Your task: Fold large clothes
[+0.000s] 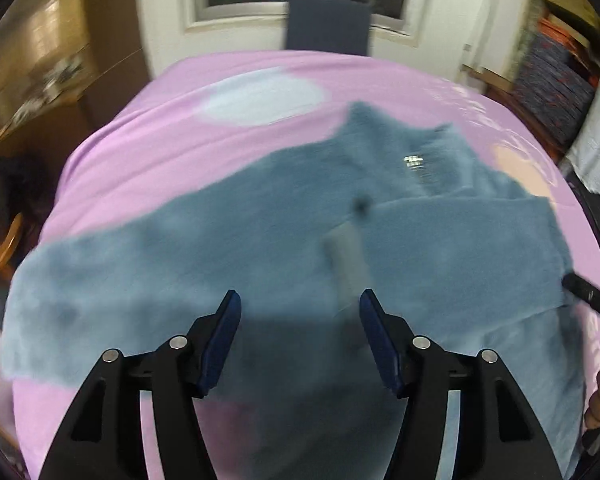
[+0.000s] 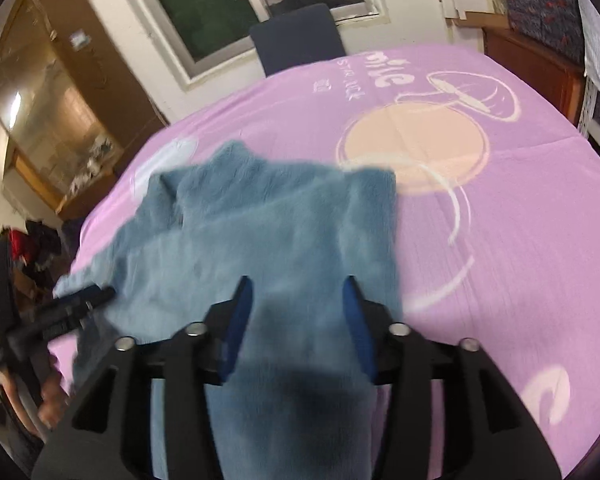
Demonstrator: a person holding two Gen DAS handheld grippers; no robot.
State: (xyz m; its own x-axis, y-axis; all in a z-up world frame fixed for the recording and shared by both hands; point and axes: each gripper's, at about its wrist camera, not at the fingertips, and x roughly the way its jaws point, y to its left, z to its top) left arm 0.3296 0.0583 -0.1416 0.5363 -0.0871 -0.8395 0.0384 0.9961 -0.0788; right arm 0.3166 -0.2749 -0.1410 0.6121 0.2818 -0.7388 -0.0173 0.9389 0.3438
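Pink cloth (image 2: 500, 240) covers my worktop, the blue fleece sweater (image 2: 268, 232) spread flat for folding; my left claw (image 1: 300, 312) and right claw (image 2: 298, 296) both gape empty above it.

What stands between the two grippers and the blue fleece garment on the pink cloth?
Nothing visible. The blue fleece garment lies directly under the open left gripper and the open right gripper, on the pink cloth.
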